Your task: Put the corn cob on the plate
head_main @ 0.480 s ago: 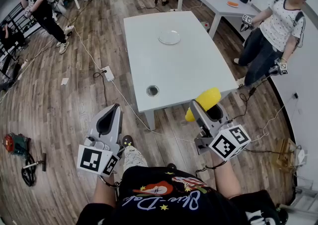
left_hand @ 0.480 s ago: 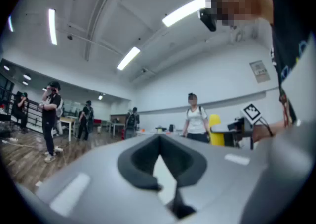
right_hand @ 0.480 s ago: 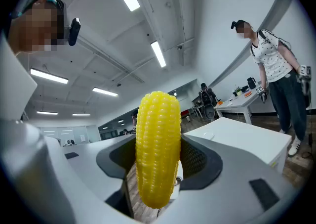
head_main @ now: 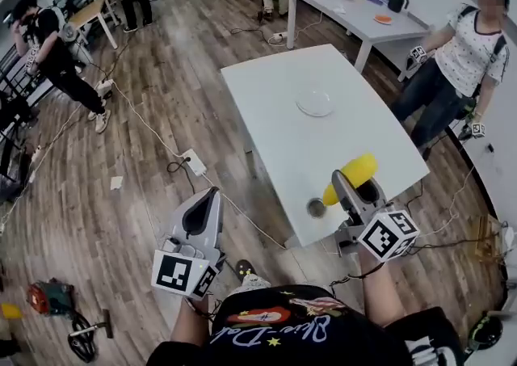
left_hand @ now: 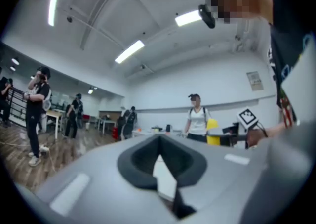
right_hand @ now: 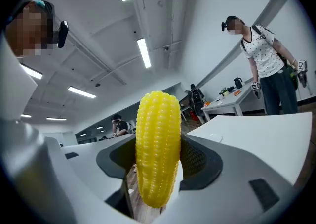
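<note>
Head view: right gripper [head_main: 356, 184] at lower right, jaws spread wide, clamped on corn cob [head_main: 352, 176], over near edge of white table [head_main: 266, 90]. Plate [head_main: 314, 103] at upper centre, well apart. Left gripper [head_main: 208, 199] at lower left, jaws together, empty.

Head view looks steeply down; gripper views look level along their jaws; all show one standing person [head_main: 472, 41]
</note>
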### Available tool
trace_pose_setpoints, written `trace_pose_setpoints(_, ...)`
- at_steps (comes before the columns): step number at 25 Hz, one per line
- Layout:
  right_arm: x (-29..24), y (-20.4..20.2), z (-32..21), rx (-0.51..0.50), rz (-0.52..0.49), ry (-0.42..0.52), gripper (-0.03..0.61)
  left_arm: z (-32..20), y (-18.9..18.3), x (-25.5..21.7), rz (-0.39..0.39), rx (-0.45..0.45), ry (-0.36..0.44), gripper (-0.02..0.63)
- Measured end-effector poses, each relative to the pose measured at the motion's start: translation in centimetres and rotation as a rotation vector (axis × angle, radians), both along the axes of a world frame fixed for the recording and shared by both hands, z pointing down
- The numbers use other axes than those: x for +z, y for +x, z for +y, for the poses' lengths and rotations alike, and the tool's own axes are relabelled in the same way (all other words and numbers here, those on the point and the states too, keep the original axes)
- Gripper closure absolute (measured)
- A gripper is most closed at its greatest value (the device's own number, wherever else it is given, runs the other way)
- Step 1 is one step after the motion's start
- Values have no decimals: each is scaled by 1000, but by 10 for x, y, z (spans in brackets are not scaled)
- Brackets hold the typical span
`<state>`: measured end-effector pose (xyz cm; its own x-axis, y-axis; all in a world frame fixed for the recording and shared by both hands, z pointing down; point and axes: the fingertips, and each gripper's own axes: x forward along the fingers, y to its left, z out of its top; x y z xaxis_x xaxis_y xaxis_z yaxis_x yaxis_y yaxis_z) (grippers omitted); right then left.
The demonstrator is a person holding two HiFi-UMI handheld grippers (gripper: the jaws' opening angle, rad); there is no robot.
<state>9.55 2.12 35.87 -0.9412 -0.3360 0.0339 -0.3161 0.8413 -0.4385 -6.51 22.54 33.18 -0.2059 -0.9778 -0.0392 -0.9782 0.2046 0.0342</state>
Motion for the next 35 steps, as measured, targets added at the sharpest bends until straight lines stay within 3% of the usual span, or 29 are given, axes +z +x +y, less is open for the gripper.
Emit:
trace_pose_setpoints(5, 14, -59, 0, 140, 15, -31, 318, -13, -75, 19, 28, 110, -21, 611)
trace_pose_setpoints(9, 32, -82, -10, 208, 71, -17, 318, -47, -99, 38, 75, 231, -22, 611)
trace_pose_setpoints(15, 41, -97, -86, 313, 116, -23, 318, -132, -127, 37, 67, 367, -52, 611)
trace_pose_setpoints(18, 54, -120, -132, 352, 143, -30, 318, -179, -151, 33, -6, 437, -59, 611)
trace_pose_setpoints(24, 91, -169, -200, 353, 279, -50, 318, -282, -184, 31, -54, 605, -56, 611)
trace_pose_setpoints(28, 113, -193, -236, 347, 366, -69, 318, -333, -199, 29, -82, 669, -46, 611)
trace_pose_setpoints(32, 135, -221, -274, 328, 486, -88, 318, -378, -211, 24, -33, 725, -47, 611)
trace_pose_setpoints(35, 154, -235, -300, 278, 597, -129, 318, -404, -212, 18, -38, 777, -37, 611)
